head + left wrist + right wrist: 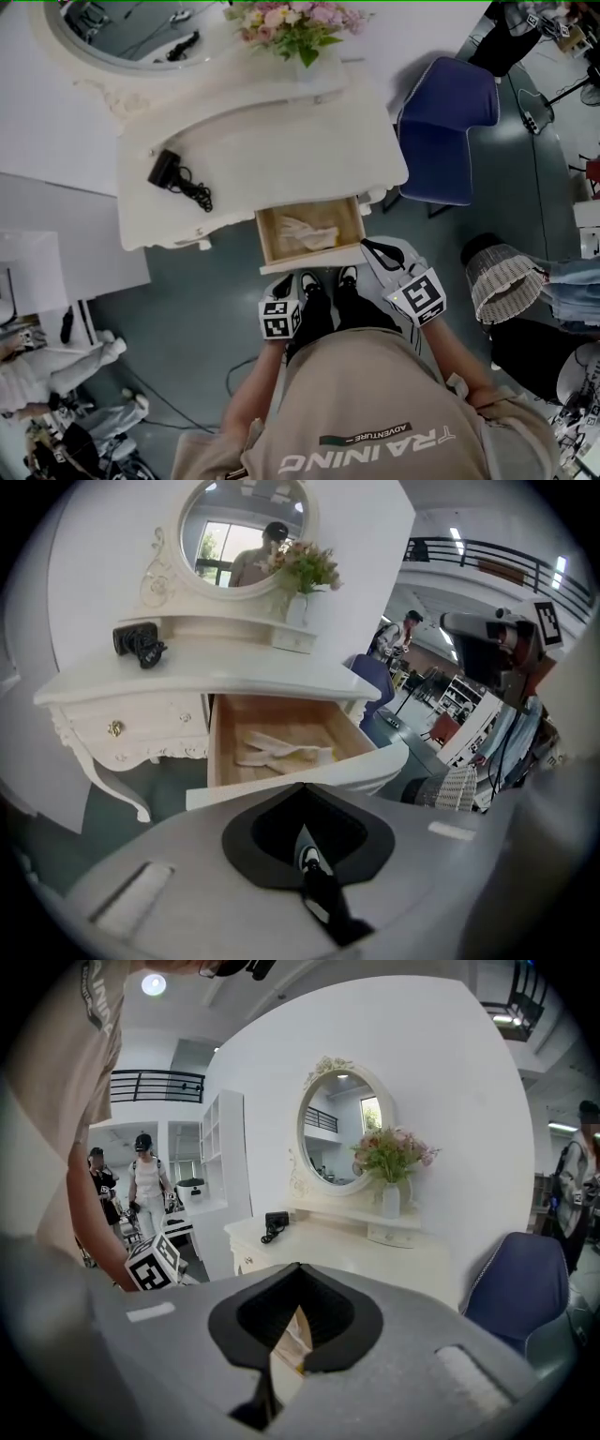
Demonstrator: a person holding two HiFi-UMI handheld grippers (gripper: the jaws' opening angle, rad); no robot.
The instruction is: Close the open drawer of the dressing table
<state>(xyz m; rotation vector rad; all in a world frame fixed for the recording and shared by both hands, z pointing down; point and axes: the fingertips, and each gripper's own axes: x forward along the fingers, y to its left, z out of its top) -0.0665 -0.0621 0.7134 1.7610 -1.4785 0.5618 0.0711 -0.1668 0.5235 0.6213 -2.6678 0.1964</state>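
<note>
Overhead, drawer (pixel 314 260) gapes; right view nearly hides it.

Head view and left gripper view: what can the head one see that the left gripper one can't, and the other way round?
Only the head view shows the left gripper's marker cube and the person's printed shirt. Only the left gripper view shows the gold knob on the closed drawer and the table's curved leg. Both show the open drawer with pale things inside, the flowers, the mirror and the black corded thing.
</note>
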